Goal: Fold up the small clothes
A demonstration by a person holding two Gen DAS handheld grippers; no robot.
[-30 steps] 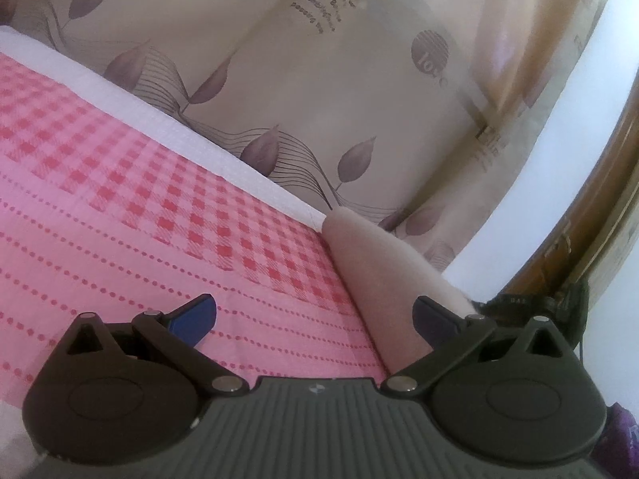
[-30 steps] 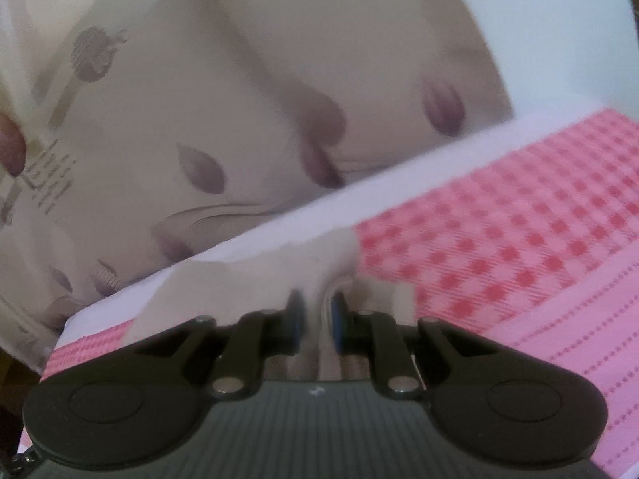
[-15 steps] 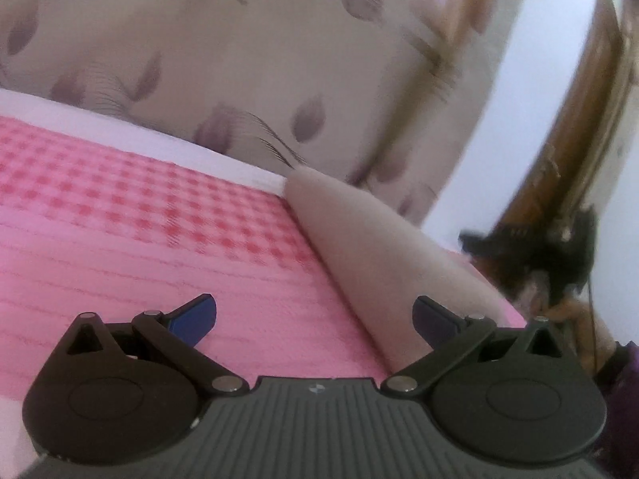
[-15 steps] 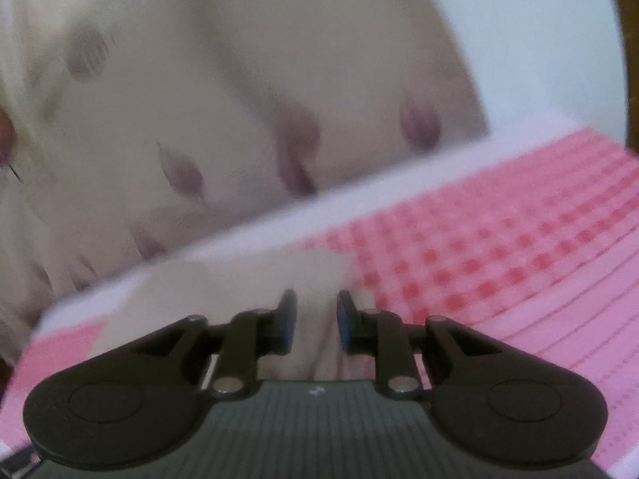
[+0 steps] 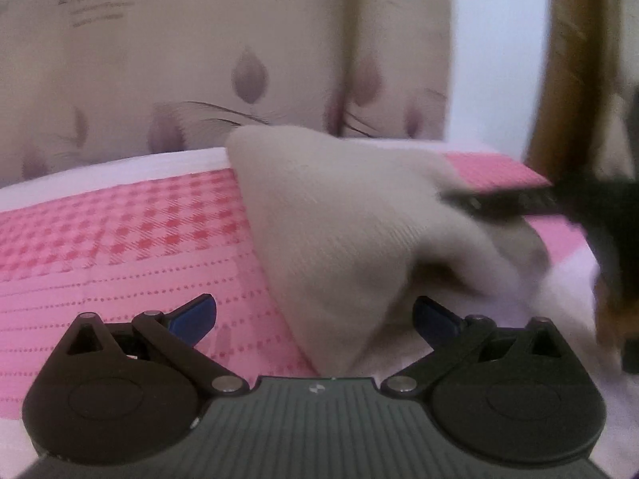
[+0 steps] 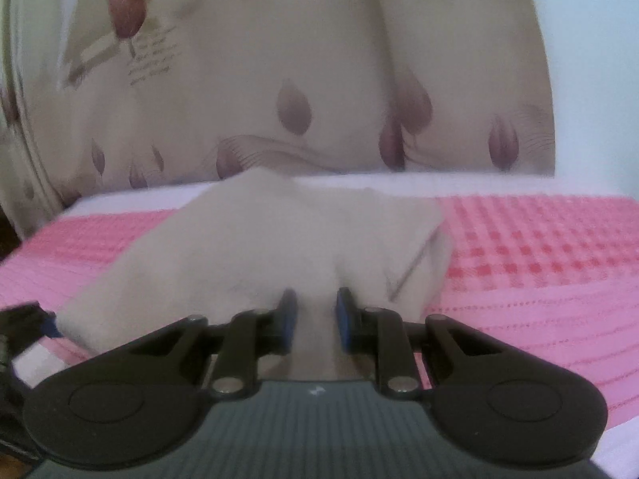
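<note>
Small beige ribbed-knit garment (image 5: 343, 215) lies on the bed, on the pink sheet with red check and dotted stripes (image 5: 120, 239), near the sheet's far white border and in front of the cream curtain printed with mauve leaves (image 5: 199, 60). Seen from the left wrist, the garment rises as a tented fold, its near corner dropping down to the front edge of the left gripper (image 5: 313, 315). Left gripper: jaws spread wide, blue pads well apart, one over the pink sheet to the garment's left, the other just beside the garment's shadowed underside; nothing pinched between them. The right gripper (image 6: 313, 315) appears blurred in the left wrist view as a dark bar reaching onto the garment's right side. In its own view its jaws are narrowed, with a gap between the blue pads and a ridge of the beige cloth standing in that gap; blur prevents saying whether the pads press the cloth. In this view the garment spreads flat to the left of the ridge and has a folded flap to its right. Brown wooden frame (image 5: 559, 60) stands right of the curtain.
</note>
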